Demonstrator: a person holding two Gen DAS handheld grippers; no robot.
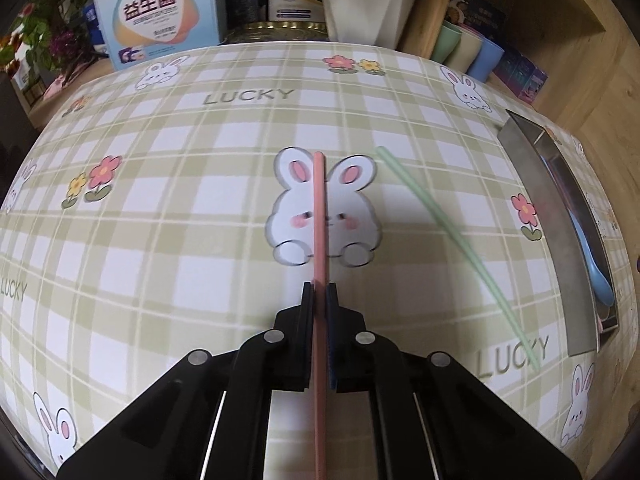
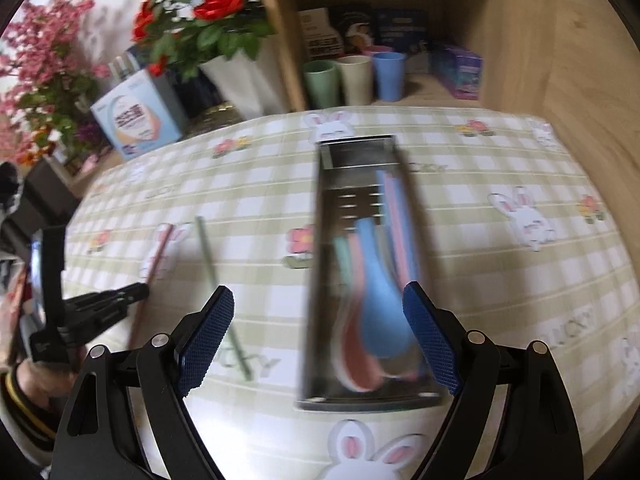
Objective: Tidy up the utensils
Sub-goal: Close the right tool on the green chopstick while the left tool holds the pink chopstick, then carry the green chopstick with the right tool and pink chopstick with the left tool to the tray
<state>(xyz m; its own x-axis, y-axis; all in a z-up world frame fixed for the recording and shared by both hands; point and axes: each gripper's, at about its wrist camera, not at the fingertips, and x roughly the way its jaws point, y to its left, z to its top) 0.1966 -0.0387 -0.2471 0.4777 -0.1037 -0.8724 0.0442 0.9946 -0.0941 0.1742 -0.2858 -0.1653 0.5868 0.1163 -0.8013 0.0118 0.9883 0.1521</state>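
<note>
My left gripper (image 1: 320, 292) is shut on a pink chopstick (image 1: 319, 216), which points forward over the checked tablecloth; it also shows in the right wrist view (image 2: 154, 264). A green chopstick (image 1: 452, 236) lies on the cloth to its right, also seen in the right wrist view (image 2: 218, 288). A steel utensil tray (image 2: 320, 280) holds a blue spoon (image 2: 380, 304), a pink spoon (image 2: 354, 360) and other utensils. My right gripper (image 2: 320, 332) is open and empty, hovering over the tray's near end. The left gripper (image 2: 136, 292) appears at the left of that view.
The tray (image 1: 532, 216) lies at the cloth's right edge in the left wrist view. Behind the cloth stand a box (image 1: 160, 16), a white vase (image 2: 240, 76), flowers and three cups (image 2: 356, 76) in a wooden shelf. A wooden wall (image 2: 580, 120) bounds the right side.
</note>
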